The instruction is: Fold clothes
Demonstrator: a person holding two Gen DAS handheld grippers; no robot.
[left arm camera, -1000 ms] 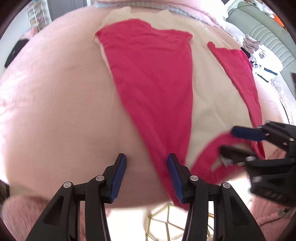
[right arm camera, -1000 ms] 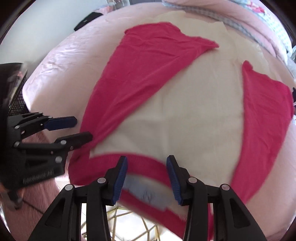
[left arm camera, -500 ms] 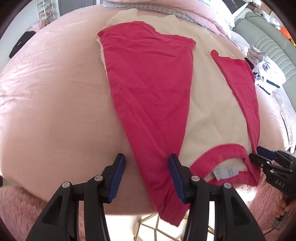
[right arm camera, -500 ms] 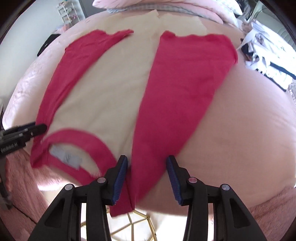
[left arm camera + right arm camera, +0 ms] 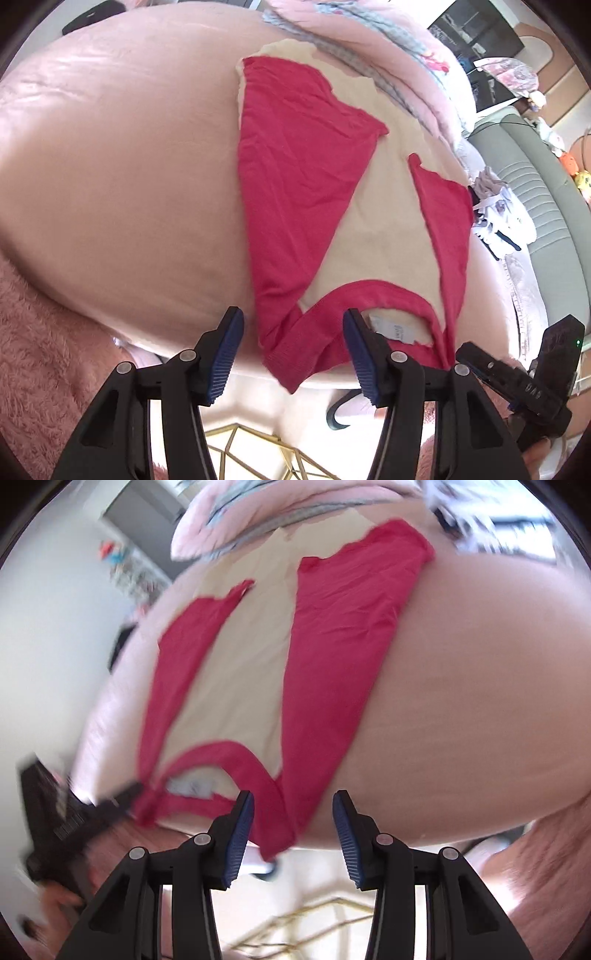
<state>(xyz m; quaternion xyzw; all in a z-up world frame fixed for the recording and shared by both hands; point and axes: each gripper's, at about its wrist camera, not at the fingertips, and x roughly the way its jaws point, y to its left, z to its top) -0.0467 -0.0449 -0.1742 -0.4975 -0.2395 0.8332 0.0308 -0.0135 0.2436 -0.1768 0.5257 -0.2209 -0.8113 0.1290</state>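
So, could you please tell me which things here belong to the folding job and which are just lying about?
For the job:
- red and cream shirt
- left claw, jaws opening
- right claw

Lying about:
- pink bedcover
- pile of white clothes
- green sofa
- pillows

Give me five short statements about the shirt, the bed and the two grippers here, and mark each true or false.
1. The shirt is cream with red sleeves and a red collar. True.
2. The shirt is already folded into a small square. False: it lies spread flat on the pink bedcover, with both sleeves folded in over the body.
3. A white label shows inside the collar. True.
4. The left gripper is clamped shut on the collar. False: its jaws are opening; the near left sleeve end lies between the fingers in view, and the pads do not press on it.
5. The right gripper holds a blue towel. False: its jaws stand apart and hold nothing; only the right sleeve's end lies in front of them.
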